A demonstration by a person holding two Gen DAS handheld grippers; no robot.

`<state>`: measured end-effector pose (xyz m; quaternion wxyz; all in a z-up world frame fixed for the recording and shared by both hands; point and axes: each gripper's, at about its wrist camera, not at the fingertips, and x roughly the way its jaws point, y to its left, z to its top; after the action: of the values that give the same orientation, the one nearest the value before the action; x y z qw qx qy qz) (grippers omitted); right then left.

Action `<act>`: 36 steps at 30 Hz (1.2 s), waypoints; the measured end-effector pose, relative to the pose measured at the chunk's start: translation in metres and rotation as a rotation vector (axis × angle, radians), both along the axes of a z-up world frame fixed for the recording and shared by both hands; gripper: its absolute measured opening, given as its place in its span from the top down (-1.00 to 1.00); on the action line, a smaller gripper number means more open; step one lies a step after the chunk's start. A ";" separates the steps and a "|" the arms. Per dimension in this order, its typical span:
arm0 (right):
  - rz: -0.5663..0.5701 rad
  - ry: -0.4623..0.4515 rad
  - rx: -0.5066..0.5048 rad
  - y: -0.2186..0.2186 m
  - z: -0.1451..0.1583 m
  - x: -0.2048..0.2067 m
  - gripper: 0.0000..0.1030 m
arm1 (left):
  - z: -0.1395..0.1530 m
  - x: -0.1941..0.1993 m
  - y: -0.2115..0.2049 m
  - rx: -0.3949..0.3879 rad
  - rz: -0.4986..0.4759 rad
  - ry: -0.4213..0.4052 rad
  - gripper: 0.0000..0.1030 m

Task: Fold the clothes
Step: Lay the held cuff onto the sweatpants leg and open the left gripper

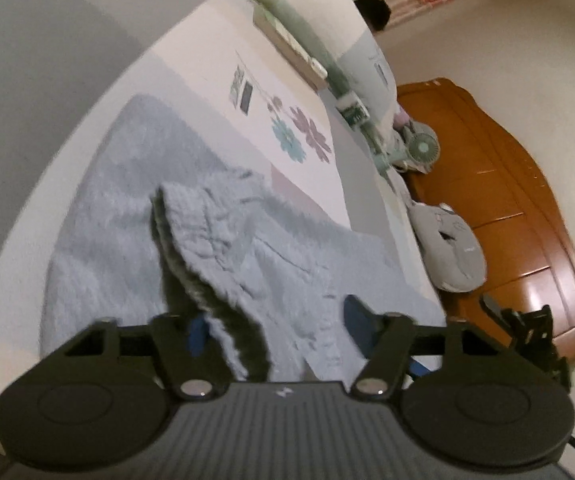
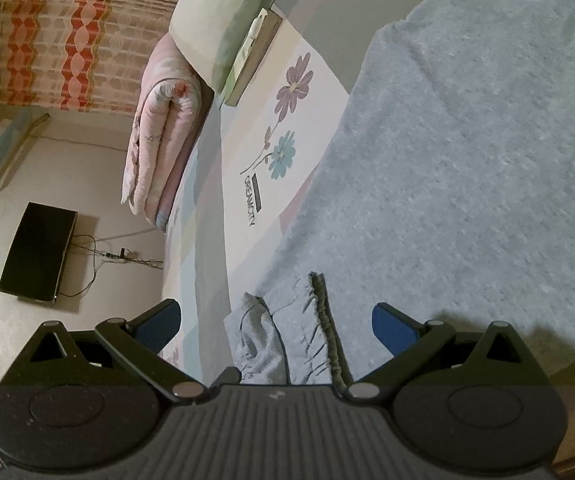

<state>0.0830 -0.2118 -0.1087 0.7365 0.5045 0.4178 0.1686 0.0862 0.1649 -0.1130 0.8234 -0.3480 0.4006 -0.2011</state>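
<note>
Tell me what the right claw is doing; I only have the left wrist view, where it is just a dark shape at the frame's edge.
Observer: The right claw is open, its blue pads wide apart.
Reviewer: Anything between them?
Observer: Yes, the garment's gathered hem lies between the pads and touches neither.
Reviewer: What is off to that claw's left?
Observer: A flat black box with cables lies on the floor.
</note>
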 end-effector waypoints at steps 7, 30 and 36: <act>0.012 0.008 0.003 0.001 -0.002 0.001 -1.00 | 0.026 0.003 -0.026 0.150 -0.079 -0.081 0.73; 0.041 -0.008 -0.001 0.002 -0.003 0.001 -1.00 | 0.072 -0.031 -0.067 0.644 -0.289 -0.331 -0.04; 0.137 -0.101 -0.097 0.020 0.013 0.005 -1.00 | 0.063 -0.044 -0.035 0.817 -0.145 -0.324 -0.05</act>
<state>0.0879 -0.1919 -0.0962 0.7670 0.4292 0.4213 0.2234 0.0417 0.1303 -0.0502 0.9292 0.0707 0.3365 -0.1354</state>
